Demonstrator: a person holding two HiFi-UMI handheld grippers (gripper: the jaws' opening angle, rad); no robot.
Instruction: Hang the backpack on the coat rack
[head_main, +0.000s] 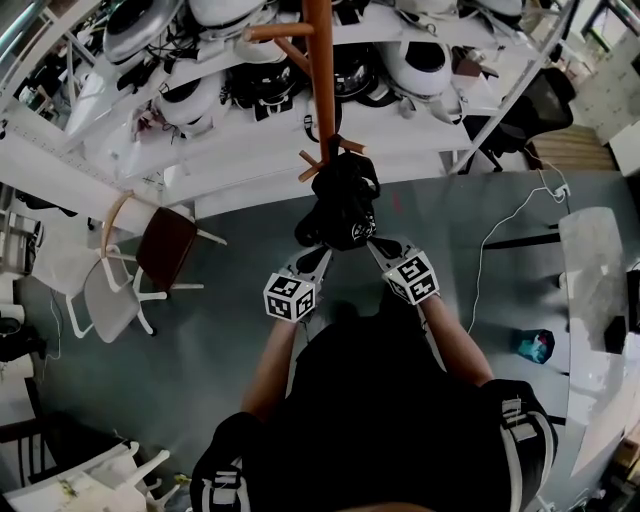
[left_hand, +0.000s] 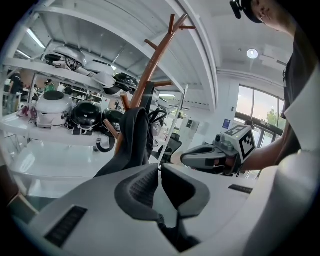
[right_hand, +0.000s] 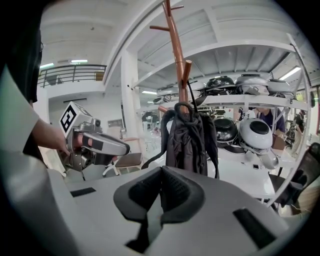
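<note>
Backpack (right_hand: 190, 140): hung by its top loop on a peg of the coat rack (right_hand: 177, 45); soft, limp, judged light; top loop judged the best hold | left gripper (left_hand: 160, 172), right gripper (right_hand: 161, 175): both closed on nothing, held just short of the bag | shelf (right_hand: 250, 101) of helmet-like gear noted close behind; chair (head_main: 150, 255) well aside.

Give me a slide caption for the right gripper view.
Backpack hangs on the coat rack; right gripper shut, empty, in front of it.

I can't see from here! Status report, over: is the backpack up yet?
Left gripper and right gripper both shut, empty. Backpack hangs from a peg on the coat rack, free of both grippers. Nothing in the way. Over.
</note>
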